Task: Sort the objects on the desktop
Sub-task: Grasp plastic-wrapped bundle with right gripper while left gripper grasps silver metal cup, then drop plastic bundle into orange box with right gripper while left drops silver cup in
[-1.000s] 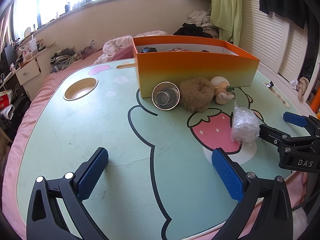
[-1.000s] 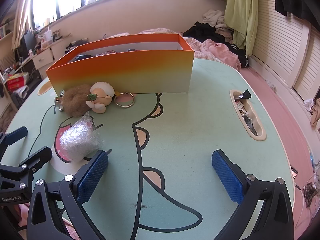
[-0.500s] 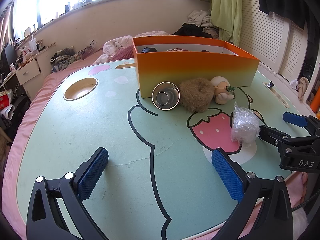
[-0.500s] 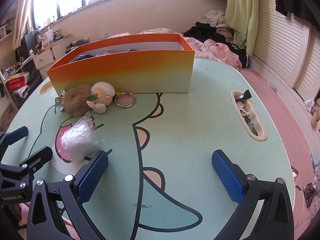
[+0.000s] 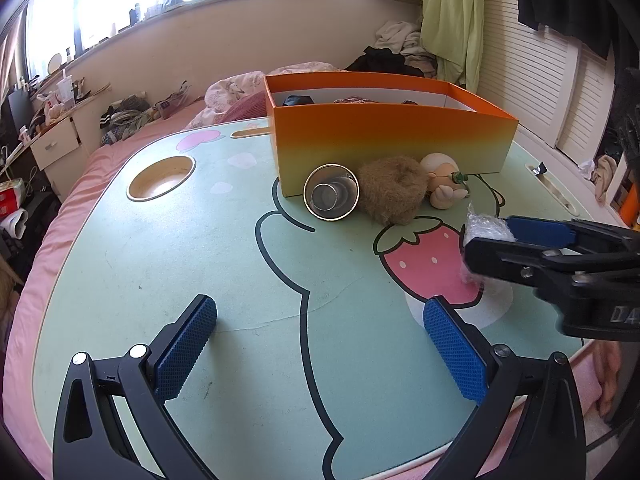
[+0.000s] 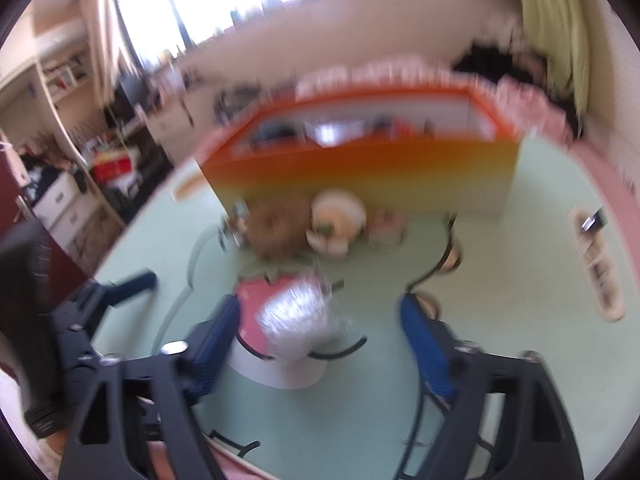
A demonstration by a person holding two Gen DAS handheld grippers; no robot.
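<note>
Two hand-held grippers worked over a mint-green cartoon table (image 5: 160, 264). The right gripper (image 6: 320, 320) had just been closing its jaws, which stood about half open around a crumpled clear plastic bundle (image 6: 298, 326); a gap showed on either side of the bundle in the blurred right wrist view, so the pads did not appear to press on it. The left gripper (image 5: 320, 344) hung wide open and empty over bare tabletop at the near edge.

The bundle, one of its kind, lay on the printed strawberry, near and to the right in the left wrist view. It was a rounded lump with no clear long axis or heading.

Four other loose things lay in a row against the near wall of the single orange box (image 5: 392, 136): one metal cup (image 5: 331, 198) on its side with its mouth facing the near edge, one brown fuzzy ring (image 5: 394, 192), one small doll figure (image 5: 442, 184), and one metal ring (image 6: 386, 232) furthest right.
</note>
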